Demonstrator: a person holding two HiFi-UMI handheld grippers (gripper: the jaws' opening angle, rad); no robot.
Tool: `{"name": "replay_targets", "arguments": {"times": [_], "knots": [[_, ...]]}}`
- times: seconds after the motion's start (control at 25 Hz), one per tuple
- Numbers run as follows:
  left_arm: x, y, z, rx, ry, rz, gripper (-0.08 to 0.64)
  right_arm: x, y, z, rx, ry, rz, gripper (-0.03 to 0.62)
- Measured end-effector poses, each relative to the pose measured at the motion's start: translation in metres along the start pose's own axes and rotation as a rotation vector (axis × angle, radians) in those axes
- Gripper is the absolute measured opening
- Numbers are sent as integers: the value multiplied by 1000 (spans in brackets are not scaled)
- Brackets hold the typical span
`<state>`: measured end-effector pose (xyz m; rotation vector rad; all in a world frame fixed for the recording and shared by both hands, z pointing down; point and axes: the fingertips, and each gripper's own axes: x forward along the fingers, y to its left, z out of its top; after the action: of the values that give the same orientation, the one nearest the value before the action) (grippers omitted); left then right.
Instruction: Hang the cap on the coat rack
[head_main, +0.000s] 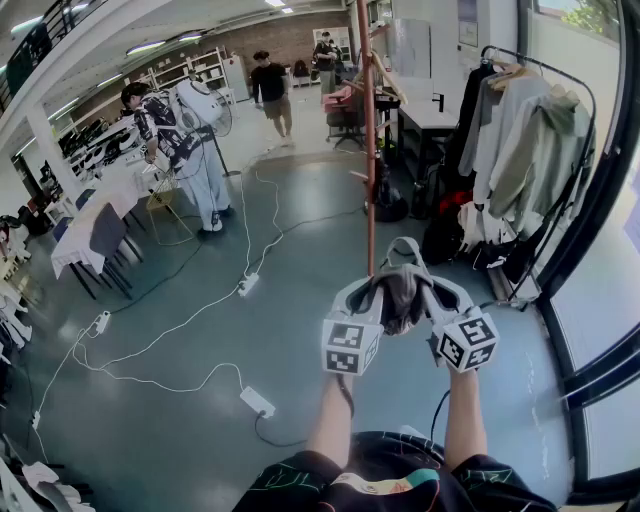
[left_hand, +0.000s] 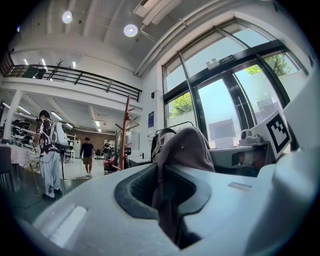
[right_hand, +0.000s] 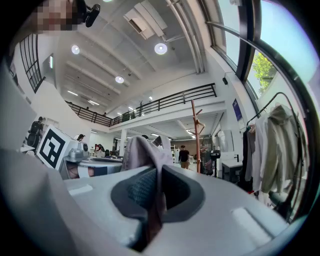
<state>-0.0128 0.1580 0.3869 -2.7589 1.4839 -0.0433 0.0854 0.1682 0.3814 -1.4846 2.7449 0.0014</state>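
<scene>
A grey-brown cap (head_main: 400, 293) hangs between my two grippers in the head view, held up in front of me. My left gripper (head_main: 372, 292) is shut on the cap's left edge; its fabric (left_hand: 182, 150) is pinched between the jaws in the left gripper view. My right gripper (head_main: 430, 292) is shut on the cap's right edge, and the cloth (right_hand: 145, 155) rises out of its jaws. The reddish wooden coat rack (head_main: 367, 130) stands straight ahead, its pole just beyond the cap; the same coat rack (left_hand: 125, 132) (right_hand: 197, 132) shows in both gripper views, farther off.
A clothes rail (head_main: 530, 140) with hanging garments stands at the right by the window wall. White cables and power strips (head_main: 257, 402) lie on the grey floor. People (head_main: 185, 150) stand at the left and far back. Tables and chairs (head_main: 95, 235) line the left side.
</scene>
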Motion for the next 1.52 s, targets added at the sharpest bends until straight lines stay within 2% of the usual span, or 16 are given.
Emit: {"name": "replay_targets", "arguments": {"times": [0.12, 0.28, 0.76, 0.88, 1.08, 1.28, 1.52], "knots": [[14, 3, 6, 3, -7, 13, 41, 10, -9, 1, -33, 19, 13, 17], [14, 4, 5, -7, -21, 22, 41, 14, -10, -2, -20, 30, 19, 17], [38, -2, -25, -81, 1, -5, 41, 14, -32, -24, -48, 69, -6, 18], [42, 0, -42, -99, 29, -13, 41, 15, -32, -39, -20, 59, -1, 17], [60, 7, -61, -139, 70, 0, 41, 28, -45, -58, 5, 109, 15, 18], [90, 14, -79, -128, 118, 14, 43, 44, -72, -75, 86, 128, 22, 18], [140, 25, -97, -142, 163, 27, 43, 73, -114, -97, 134, 165, 29, 18]]}}
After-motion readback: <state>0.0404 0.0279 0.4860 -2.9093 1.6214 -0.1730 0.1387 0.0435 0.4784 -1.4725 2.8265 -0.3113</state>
